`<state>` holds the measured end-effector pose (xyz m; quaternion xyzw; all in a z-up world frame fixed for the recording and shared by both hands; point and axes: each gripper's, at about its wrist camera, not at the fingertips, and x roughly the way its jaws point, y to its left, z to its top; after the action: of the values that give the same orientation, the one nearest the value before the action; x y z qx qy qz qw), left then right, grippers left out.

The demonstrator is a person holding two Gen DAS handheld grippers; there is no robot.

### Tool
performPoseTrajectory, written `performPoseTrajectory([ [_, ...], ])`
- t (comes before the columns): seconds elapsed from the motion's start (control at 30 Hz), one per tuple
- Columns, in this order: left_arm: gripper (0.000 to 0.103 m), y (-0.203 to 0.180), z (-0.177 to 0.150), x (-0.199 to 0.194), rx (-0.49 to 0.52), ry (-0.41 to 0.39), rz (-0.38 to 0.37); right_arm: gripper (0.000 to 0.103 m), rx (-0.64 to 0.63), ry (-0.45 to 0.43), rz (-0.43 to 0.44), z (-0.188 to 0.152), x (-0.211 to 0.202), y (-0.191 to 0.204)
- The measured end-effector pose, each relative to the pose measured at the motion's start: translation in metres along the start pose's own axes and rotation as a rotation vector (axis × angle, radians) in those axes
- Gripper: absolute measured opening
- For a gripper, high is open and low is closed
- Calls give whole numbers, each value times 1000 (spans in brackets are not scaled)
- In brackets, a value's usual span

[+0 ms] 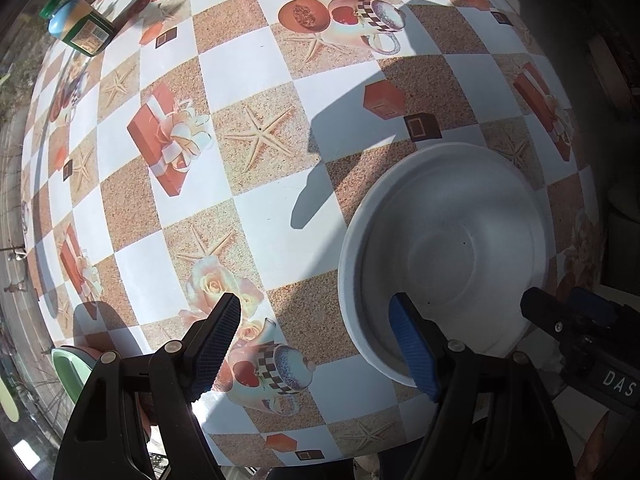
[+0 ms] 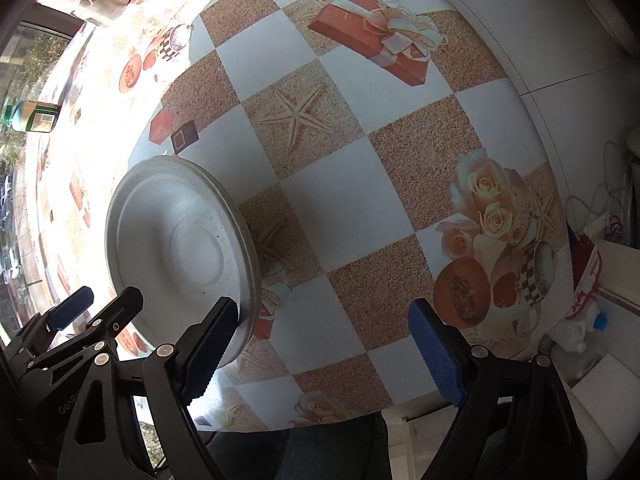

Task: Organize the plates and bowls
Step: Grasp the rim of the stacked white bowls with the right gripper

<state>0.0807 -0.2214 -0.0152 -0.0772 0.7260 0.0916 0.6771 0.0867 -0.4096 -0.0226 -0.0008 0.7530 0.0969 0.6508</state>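
Observation:
A white shallow bowl sits on the patterned tablecloth near the table's front edge. My left gripper is open and points down at the cloth. Its blue finger hangs over the bowl's near left rim, and its black finger is over bare cloth. Nothing is gripped. In the right wrist view the same bowl lies left of my right gripper, which is open and holds nothing. That gripper's black finger is close beside the bowl's rim.
A green dish shows at the table's lower left edge. A green-capped jar stands far back left, and a metal pot is beyond it. The table edge curves along the right, with floor and a white bottle below.

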Motion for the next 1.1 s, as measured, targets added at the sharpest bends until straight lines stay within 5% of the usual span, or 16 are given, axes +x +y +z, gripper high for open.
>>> performPoseTrajectory([
  [1.1,80,-30,48,43,-21,37,-13,87,-194,32,-78,85,48,53],
])
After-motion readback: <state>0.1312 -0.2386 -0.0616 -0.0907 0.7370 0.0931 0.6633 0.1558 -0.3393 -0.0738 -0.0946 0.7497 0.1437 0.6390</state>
